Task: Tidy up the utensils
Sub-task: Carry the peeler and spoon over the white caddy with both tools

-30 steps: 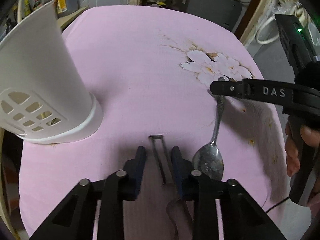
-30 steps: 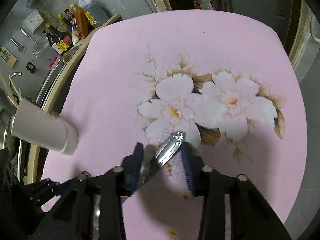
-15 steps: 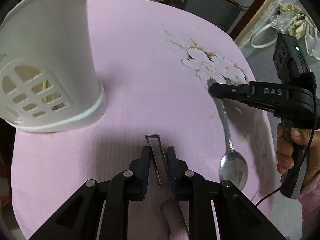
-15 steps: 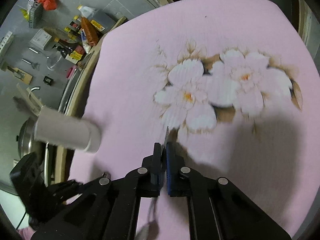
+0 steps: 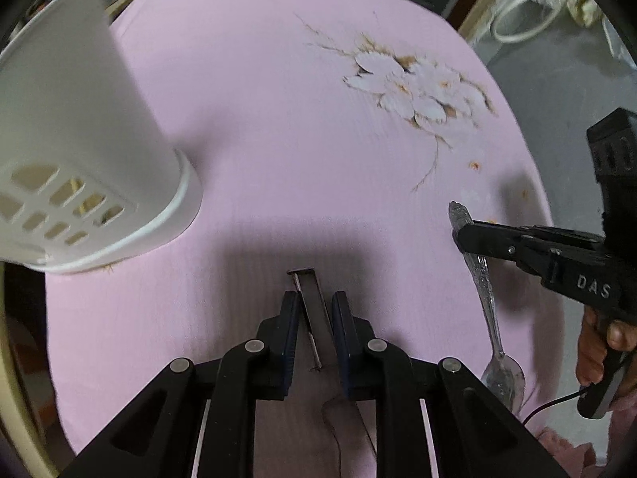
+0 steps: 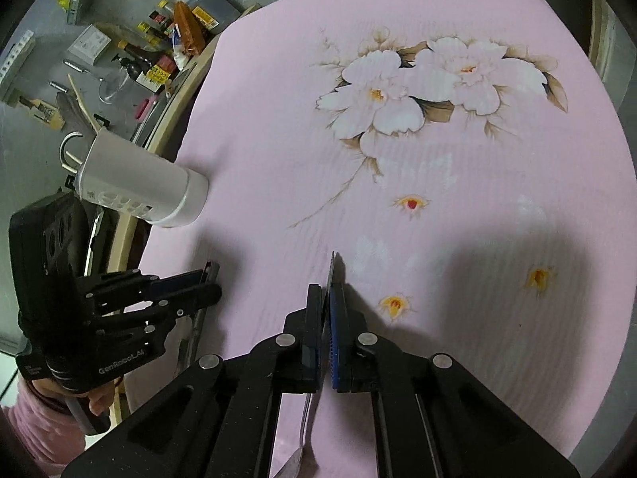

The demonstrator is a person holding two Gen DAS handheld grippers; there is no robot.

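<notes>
My left gripper [image 5: 314,306] is shut on a thin metal utensil [image 5: 308,298] whose squared end sticks out past the fingertips; it shows in the right wrist view [image 6: 199,279] too. My right gripper [image 6: 328,294] is shut on the handle of a silver spoon [image 5: 487,298], held off the cloth with its bowl [image 5: 503,378] hanging low. The handle tip [image 6: 336,265] pokes out between the right fingers. A white perforated utensil holder [image 5: 79,151] stands at the left of the pink table, also in the right wrist view [image 6: 139,187].
The round table has a pink cloth [image 5: 278,119] printed with white flowers [image 6: 418,83]. Bottles and boxes [image 6: 167,47] lie on the floor beyond the table's left edge. A white cable [image 5: 529,16] lies off the far right.
My right gripper closed on the spoon handle and lifted it, carrying it right and nearer. My left gripper closed on the thin utensil and stays low.
</notes>
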